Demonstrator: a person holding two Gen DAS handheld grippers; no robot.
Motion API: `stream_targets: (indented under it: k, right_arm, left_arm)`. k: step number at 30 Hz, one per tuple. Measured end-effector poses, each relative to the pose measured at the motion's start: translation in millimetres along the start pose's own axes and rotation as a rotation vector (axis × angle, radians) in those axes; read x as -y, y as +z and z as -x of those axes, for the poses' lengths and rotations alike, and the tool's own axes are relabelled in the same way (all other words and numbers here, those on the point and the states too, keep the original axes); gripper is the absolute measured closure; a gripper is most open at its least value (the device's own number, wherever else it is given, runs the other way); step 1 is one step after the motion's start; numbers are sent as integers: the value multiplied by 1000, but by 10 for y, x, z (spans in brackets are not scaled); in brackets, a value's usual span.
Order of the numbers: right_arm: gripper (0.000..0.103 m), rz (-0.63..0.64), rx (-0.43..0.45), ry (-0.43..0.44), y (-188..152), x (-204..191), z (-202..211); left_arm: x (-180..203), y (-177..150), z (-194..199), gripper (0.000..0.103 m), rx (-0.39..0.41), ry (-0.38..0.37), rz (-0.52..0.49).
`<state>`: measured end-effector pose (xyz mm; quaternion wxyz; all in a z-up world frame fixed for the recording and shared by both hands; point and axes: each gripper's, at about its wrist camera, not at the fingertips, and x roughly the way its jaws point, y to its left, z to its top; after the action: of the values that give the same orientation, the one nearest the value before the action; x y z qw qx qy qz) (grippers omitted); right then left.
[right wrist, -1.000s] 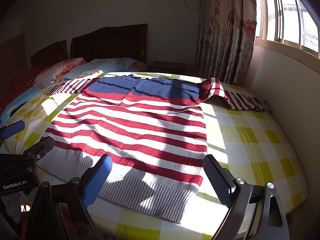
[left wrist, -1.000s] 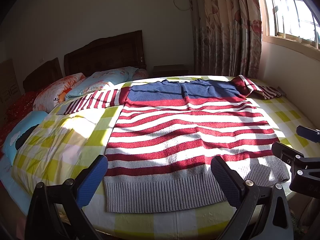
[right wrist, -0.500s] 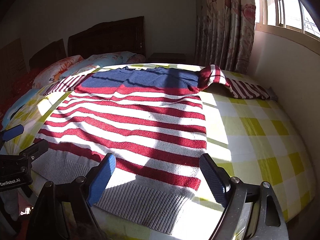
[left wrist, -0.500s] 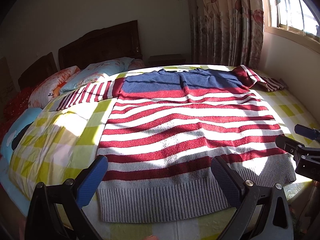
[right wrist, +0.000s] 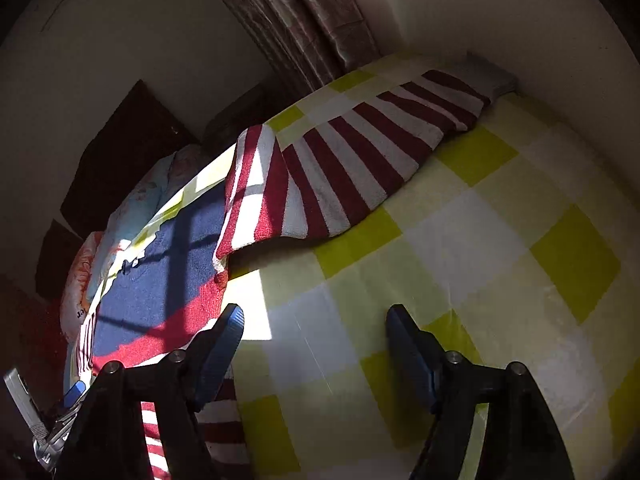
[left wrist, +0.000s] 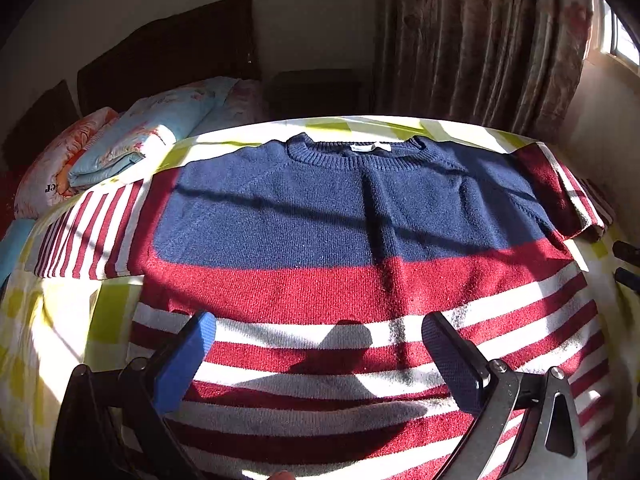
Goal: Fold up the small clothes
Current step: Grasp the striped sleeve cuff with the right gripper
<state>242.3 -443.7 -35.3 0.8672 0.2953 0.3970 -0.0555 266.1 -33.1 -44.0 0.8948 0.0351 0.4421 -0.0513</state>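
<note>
Left wrist view: the sweater (left wrist: 360, 240) lies flat on the bed (left wrist: 60, 320), filling the middle of the frame, navy yoke and collar toward the top, red and white stripes below. One striped sleeve (left wrist: 88, 236) stretches to the left edge; pillows (left wrist: 132, 148) sit at upper left, a curtain (left wrist: 480, 44) at upper right. The left tool (left wrist: 318, 344) hangs over the striped chest at lower centre, released, blue pads spread wide.

Right wrist view: the other sleeve (right wrist: 360, 160) runs toward the upper right across the yellow checked bedcover (right wrist: 500, 240), folded over near the shoulder. The right tool (right wrist: 314, 330) at lower centre is also released, over bare cover just beside the sweater's edge.
</note>
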Motion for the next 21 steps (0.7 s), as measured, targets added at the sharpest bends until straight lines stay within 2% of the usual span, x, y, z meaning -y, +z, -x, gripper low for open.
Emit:
stream_targets:
  k: [2, 5, 7, 9, 11, 13, 16, 21]
  right_arm:
    - [32, -64, -5, 31, 188, 74, -91]
    - [33, -159, -32, 161, 371, 135, -270]
    - [41, -211, -25, 183, 484, 176, -362]
    - [57, -288, 29, 111, 569, 293, -358]
    - [63, -361, 81, 63, 610, 433, -320]
    - [67, -350, 118, -23, 665, 475, -283]
    - [67, -243, 150, -205, 807, 419, -291]
    - [65, 46, 134, -528, 1042, 143, -603]
  left_arm:
    - [-30, 11, -131, 0, -29, -23, 38]
    - [-34, -75, -209, 0, -18, -29, 53]
    - [-6, -90, -205, 0, -20, -29, 32]
    - [-22, -111, -202, 0, -13, -42, 28]
    - [-30, -125, -193, 0, -9, -54, 23]
    - [-36, -126, -189, 0, -10, -58, 27]
    - [-30, -107, -200, 0, -17, -47, 36]
    - [-30, -72, -224, 0, -26, -41, 37]
